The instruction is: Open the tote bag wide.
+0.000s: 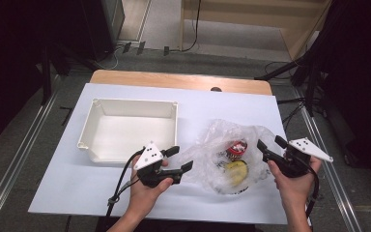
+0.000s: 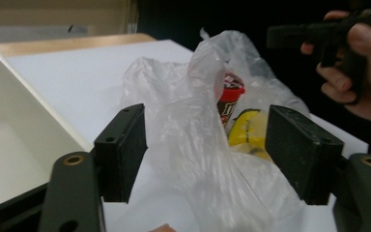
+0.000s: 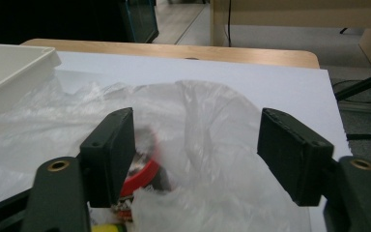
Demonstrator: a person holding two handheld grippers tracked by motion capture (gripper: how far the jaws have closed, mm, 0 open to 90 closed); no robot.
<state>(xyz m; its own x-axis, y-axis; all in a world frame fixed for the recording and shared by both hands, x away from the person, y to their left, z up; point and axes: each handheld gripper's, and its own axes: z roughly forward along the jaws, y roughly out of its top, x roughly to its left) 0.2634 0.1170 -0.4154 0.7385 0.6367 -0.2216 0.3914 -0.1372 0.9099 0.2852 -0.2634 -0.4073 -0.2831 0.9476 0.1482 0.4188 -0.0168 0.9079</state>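
Observation:
A crumpled clear plastic bag (image 1: 212,145) lies on the white sheet, right of centre. Inside it are a red-lidded cup (image 1: 236,149) and a yellow item (image 1: 236,171). My left gripper (image 1: 182,158) is open just left of the bag, pointing right. In the left gripper view (image 2: 207,121) a raised fold of the bag (image 2: 198,145) stands between the jaws, which are spread apart from it, with the red cup (image 2: 231,99) and yellow item (image 2: 246,130) behind. My right gripper (image 1: 269,142) is open at the bag's right edge. In the right gripper view (image 3: 198,125) its jaws straddle the film (image 3: 212,159) above the red cup (image 3: 145,171).
A white rectangular tray (image 1: 130,103) with nothing in it sits left of the bag; its wall (image 2: 24,111) is close to my left gripper, and its corner (image 3: 14,63) appears far left. The wooden table edge (image 1: 183,79) runs along the back. Dark stands flank the table.

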